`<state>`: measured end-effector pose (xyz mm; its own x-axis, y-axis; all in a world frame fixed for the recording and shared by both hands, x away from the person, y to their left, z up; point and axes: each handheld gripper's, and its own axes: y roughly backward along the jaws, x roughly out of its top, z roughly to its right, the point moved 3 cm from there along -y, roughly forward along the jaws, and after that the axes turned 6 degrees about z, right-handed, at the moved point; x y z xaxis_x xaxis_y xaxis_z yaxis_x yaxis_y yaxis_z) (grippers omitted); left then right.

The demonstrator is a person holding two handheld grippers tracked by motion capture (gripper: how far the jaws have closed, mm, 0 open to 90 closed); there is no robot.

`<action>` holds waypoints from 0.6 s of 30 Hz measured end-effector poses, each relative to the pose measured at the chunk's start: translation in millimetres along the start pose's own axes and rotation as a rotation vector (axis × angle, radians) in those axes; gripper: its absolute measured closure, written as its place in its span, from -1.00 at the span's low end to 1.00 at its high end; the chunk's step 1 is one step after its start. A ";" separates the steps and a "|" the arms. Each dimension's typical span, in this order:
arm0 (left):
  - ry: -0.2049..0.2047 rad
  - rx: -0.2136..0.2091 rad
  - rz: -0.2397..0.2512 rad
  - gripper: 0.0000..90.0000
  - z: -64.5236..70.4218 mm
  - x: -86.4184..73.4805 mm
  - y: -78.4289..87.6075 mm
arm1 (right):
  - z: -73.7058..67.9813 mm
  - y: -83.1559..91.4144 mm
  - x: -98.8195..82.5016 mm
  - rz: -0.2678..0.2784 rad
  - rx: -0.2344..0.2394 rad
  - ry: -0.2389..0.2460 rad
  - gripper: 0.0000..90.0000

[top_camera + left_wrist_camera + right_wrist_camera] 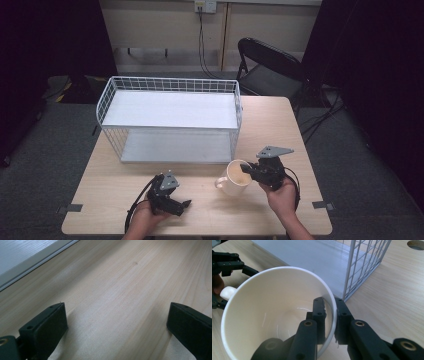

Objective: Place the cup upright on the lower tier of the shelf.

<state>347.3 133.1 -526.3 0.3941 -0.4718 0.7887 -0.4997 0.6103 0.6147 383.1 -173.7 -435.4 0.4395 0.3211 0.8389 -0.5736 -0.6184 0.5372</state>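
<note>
Right gripper (329, 315) pinches mug (234, 177) wall at the rim, one jaw inside, one outside.

Mug near the table's (280, 130) front, just before the open-fronted wire rack (170, 117); handle points toward left gripper (176, 205), which rests on the wood, jaws spread wide and empty. Glazed ceramic by the look: stiff, slick, likely chips if knocked. The rim hold seems workable; the handle may give surer purchase.

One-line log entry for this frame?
right gripper: shut on mug rim, one jaw inside | left gripper: open, over table | wire rack: behind mug
</note>
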 end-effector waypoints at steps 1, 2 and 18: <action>0.000 0.000 0.000 -0.94 0.0 0.0 0.0 | -0.2 -0.4 0.7 0.004 -0.003 0.000 0.82; 0.000 0.000 0.000 -0.94 0.0 0.0 0.0 | -0.3 -1.0 1.7 0.010 -0.003 -0.001 0.82; 0.000 0.000 0.000 -0.94 0.0 0.0 0.0 | -12.4 -15.7 15.8 0.047 -0.015 -0.001 0.82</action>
<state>347.3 133.1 -526.3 0.3940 -0.4715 0.7889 -0.4997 0.6105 0.6145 390.5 -150.0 -429.6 0.4122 0.2913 0.8633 -0.6039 -0.6221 0.4983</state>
